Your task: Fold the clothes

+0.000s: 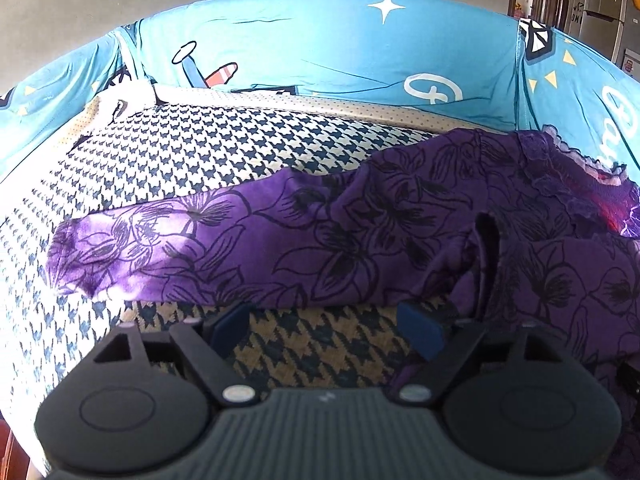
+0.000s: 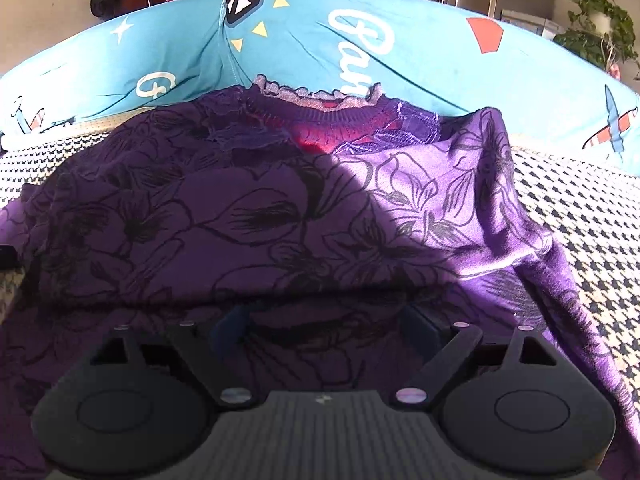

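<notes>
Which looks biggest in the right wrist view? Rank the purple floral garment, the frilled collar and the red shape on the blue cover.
1. Purple floral garment, filling most of the view.
2. Frilled collar, a narrow band at the garment's far edge.
3. Red shape, smallest; it lies farthest from the camera, so its true size is unsure.

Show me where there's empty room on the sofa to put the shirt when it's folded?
The checkered seat cover is bare left of the purple flowered top, back to the blue sofa back. Another bare strip lies right of the top. The middle is crowded: the top spreads under the open right gripper. The left gripper hangs open over bare checks.
</notes>
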`<state>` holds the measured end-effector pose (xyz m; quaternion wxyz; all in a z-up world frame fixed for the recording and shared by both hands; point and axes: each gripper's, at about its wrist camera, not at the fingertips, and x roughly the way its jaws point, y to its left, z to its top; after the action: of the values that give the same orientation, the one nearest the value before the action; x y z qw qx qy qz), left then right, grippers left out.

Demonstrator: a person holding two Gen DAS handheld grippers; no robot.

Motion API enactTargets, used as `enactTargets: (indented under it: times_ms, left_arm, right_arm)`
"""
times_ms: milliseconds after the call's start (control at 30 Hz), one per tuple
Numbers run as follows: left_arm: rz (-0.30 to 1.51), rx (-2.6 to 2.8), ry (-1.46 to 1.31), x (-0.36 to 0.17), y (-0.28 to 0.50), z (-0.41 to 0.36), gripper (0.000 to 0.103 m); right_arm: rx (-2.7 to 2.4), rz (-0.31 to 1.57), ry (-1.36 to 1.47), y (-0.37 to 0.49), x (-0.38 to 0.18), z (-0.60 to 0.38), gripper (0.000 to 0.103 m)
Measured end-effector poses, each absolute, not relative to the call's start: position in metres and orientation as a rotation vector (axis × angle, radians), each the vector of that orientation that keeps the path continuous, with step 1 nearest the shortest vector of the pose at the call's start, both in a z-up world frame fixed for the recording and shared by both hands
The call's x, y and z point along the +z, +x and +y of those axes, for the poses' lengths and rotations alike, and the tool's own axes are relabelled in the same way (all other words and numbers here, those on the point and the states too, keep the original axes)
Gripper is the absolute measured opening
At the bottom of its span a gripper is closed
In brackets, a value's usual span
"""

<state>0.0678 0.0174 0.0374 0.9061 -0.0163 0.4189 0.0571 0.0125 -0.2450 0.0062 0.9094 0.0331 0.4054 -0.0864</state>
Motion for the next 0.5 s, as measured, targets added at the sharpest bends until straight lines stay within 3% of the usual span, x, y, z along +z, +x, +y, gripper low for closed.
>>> enactTargets:
  times_ms: [167,500]
  left_arm:
    - [0.863,0.130,-0.035,0.037,0.067,0.020,0.093]
    - [0.855,0.133,-0.035,0.039,0.065,0.020,0.095]
  right_arm:
    - [-0.150,0.875,0.148,0.009,0.012,-0.241,0.086]
    - [-0.135,0.905,0.076,0.005,0.004,-0.226,0.086]
